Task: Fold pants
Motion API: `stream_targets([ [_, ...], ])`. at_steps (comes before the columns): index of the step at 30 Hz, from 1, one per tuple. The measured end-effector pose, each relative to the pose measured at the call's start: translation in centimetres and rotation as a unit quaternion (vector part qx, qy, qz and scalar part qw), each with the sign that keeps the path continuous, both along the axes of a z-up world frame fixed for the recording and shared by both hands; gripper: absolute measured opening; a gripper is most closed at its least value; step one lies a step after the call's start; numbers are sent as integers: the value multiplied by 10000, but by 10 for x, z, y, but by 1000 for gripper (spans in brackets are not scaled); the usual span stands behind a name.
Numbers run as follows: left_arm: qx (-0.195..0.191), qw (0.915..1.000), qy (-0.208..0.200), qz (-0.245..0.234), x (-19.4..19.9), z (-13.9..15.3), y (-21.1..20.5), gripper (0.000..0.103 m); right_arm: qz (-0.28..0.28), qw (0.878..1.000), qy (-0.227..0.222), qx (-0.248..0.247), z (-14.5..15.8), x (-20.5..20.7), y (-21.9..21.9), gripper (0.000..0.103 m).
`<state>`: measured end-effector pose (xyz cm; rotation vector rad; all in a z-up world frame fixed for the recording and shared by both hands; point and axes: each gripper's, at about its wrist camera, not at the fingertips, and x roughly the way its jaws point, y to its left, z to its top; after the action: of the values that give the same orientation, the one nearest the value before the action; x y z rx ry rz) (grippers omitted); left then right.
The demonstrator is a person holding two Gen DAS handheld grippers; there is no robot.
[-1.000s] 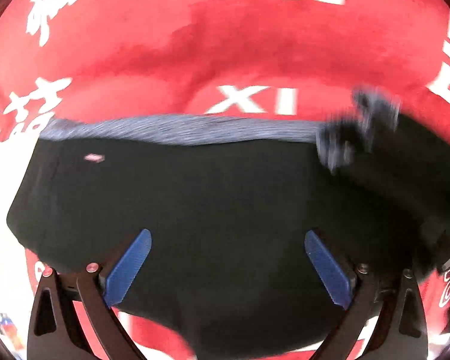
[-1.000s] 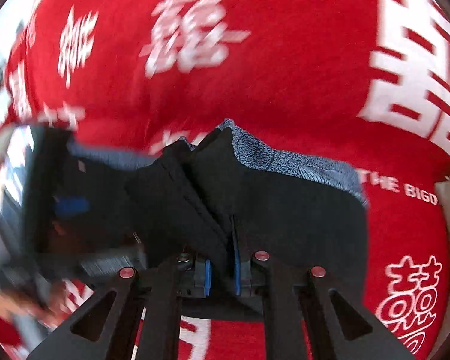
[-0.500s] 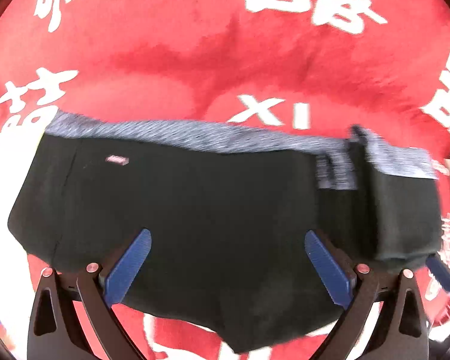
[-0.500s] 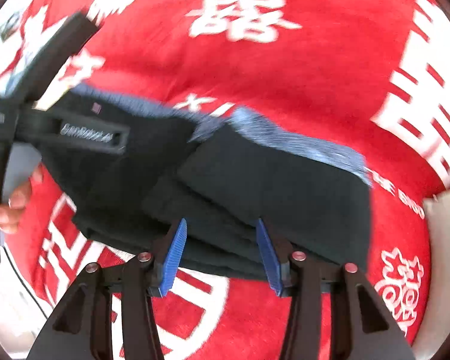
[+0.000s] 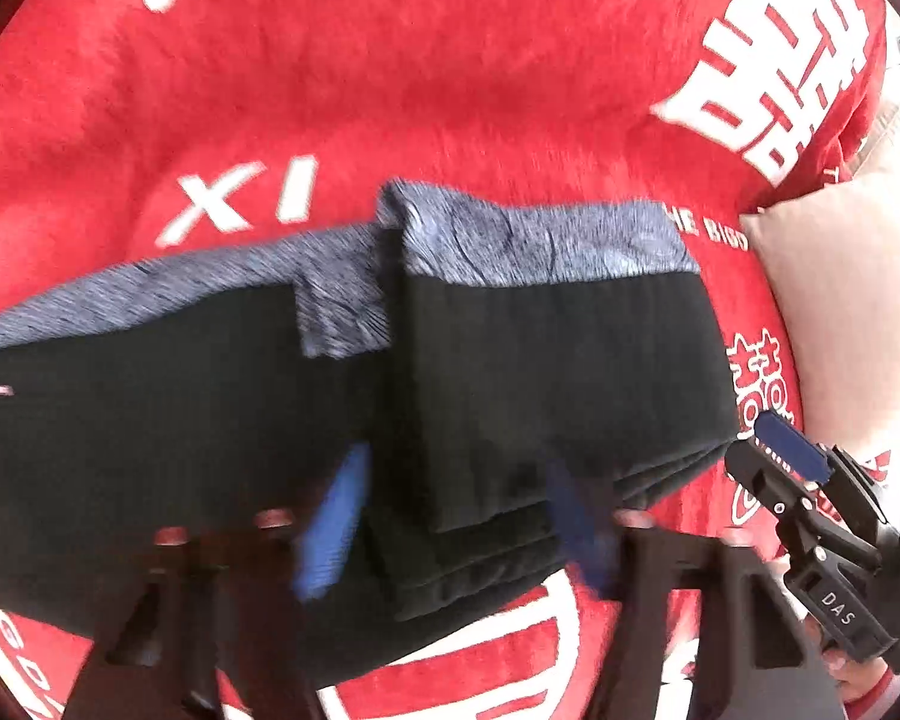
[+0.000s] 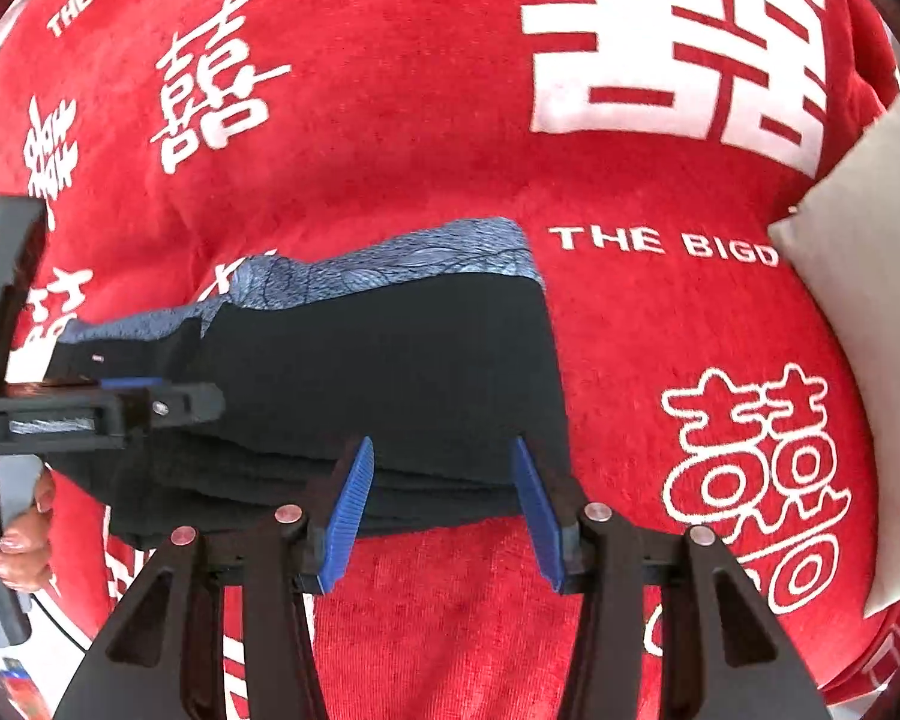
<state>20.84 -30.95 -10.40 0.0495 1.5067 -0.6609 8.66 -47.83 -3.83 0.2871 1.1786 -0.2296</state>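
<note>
We see our right gripper [image 6: 444, 507] with its two blue pads spread wide, gripping nothing, its tips at the near hem of the one pair of black pants [image 6: 354, 384]. Our left gripper [image 5: 459, 525], blurred, is also spread apart over the pants. Beyond them lies one red blanket [image 6: 390, 120]; to the right, one pale pillow [image 6: 870, 360].

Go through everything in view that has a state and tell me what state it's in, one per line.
pants: lying on the blanket, right side folded over, held by neither gripper
left gripper: jaws open, over the pants
right gripper: jaws open, empty
red blanket: spread out
</note>
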Motion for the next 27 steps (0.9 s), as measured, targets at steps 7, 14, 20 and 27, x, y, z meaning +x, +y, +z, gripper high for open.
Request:
stream_targets([
  [7, -325, 9991, 209, -166, -6, 13, -6, 14, -121, 9997, 13, 215, 1, -4, -12, 42],
  [14, 64, 9992, 363, -121, -31, -11, 17, 7, -248, 9987, 41, 450, 2, -10, -31, 42],
  [20, 8, 9996, 286, 48, -32, -15, 21, 7, -433, 9952, -77, 872, -9, 5, -69, 47],
  [27, 18, 9995, 305, 113, -32, -15, 21, 7, -700, 9830, 141, 1691, -47, 45, -120, 47],
])
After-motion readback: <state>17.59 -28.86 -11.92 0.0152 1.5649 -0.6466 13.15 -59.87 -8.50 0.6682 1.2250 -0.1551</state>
